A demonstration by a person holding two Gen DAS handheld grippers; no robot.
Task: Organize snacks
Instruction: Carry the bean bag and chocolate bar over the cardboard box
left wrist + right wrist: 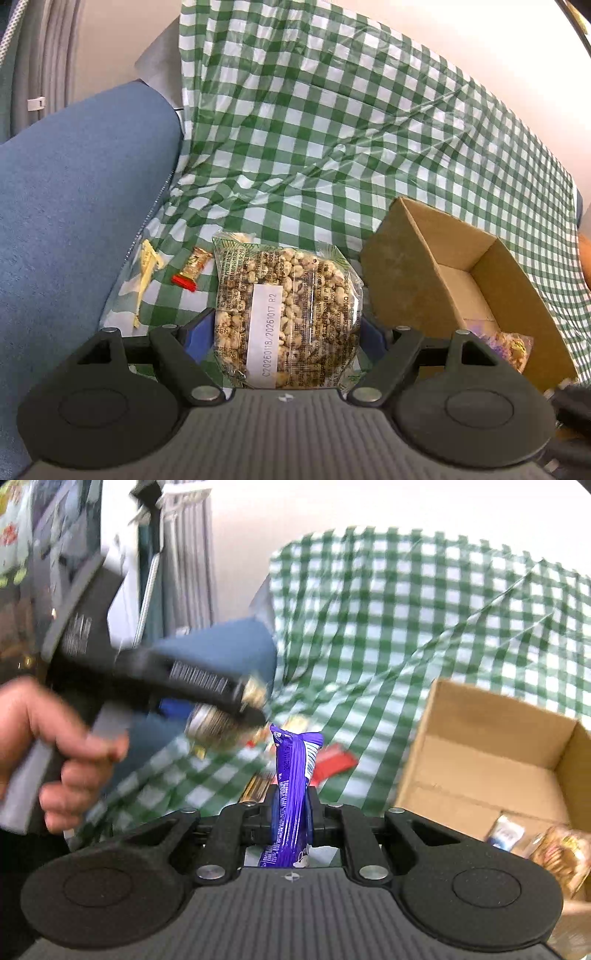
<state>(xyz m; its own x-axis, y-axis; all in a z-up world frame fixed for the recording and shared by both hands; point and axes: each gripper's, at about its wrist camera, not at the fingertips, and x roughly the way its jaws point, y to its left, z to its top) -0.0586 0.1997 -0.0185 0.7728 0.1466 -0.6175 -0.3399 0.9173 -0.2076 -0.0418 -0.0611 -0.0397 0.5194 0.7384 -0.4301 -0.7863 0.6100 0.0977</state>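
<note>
Snacks are split between the two claws; a clear round packet of puffed grain cakes (286,317) with a white date label sits gripped between the wide-set blue pads of the left gripper (284,334); a purple foil-wrapped bar (291,794) stands upright, pinched in the fully closed right gripper (291,812); an open brown cardboard box (402,266), already holding a few wrapped snacks, sits on the green-and-white checked cloth (314,129); a small red-ended sweet (192,267) lies near the packet.
</note>
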